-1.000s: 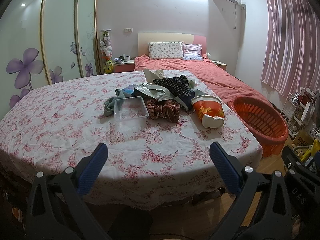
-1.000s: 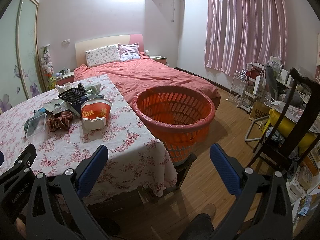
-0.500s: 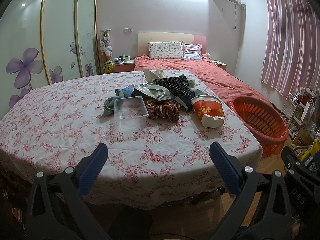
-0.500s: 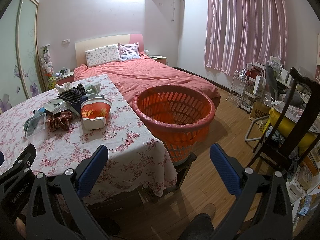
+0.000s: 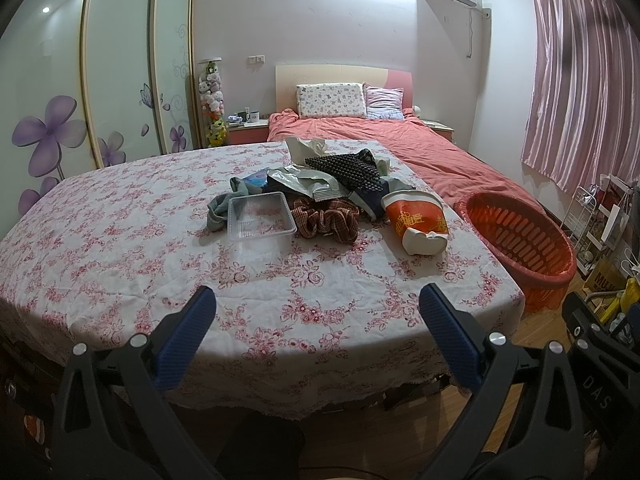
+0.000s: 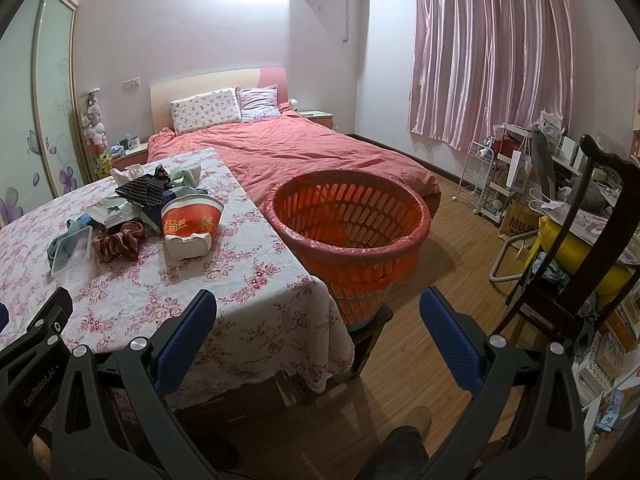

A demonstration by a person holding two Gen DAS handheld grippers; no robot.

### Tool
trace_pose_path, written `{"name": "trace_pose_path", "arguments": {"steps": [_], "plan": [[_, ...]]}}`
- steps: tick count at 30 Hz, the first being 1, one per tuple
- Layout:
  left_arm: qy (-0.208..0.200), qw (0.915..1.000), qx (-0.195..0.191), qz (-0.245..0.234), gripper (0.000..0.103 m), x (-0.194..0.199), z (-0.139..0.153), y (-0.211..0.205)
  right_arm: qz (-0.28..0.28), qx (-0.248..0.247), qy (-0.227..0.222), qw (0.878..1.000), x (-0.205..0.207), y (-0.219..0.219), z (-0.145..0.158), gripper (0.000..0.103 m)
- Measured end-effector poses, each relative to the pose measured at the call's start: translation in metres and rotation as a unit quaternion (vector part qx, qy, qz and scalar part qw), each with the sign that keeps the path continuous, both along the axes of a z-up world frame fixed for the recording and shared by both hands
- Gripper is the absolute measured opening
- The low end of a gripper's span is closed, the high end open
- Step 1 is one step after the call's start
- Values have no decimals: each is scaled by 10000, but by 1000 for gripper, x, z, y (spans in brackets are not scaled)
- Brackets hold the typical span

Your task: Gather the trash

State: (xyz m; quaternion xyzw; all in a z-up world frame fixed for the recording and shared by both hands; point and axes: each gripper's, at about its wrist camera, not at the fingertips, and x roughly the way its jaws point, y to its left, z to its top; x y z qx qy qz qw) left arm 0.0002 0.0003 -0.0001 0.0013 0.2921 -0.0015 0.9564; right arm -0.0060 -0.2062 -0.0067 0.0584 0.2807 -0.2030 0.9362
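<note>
A pile of trash and cloth lies mid-table on the floral tablecloth (image 5: 120, 264): a clear plastic tray (image 5: 261, 216), a crushed orange noodle cup (image 5: 418, 220) on its side, silver wrappers (image 5: 308, 184), a checked scrunchie (image 5: 324, 222) and dark dotted fabric (image 5: 348, 170). An orange basket (image 6: 348, 216) stands off the table's right edge. My left gripper (image 5: 316, 316) hovers open over the table's near edge, well short of the pile. My right gripper (image 6: 318, 320) is open, low in front of the basket (image 5: 520, 236), with nothing between its fingers. The cup (image 6: 190, 226) and tray (image 6: 72, 248) also show in the right wrist view.
A bed with a red cover (image 6: 304, 152) lies behind the table. A dark wooden chair (image 6: 576, 240), a white rack (image 6: 492, 176) and cluttered bags stand at the right on the wood floor (image 6: 448, 264). A person's foot (image 6: 416, 420) shows below.
</note>
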Motion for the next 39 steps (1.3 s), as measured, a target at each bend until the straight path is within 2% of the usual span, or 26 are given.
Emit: {"name": "trace_pose_path", "arguments": {"steps": [39], "plan": [[72, 10000, -5, 24, 99, 3, -5, -1, -3, -1, 10, 10000, 2, 1, -3, 101]]}}
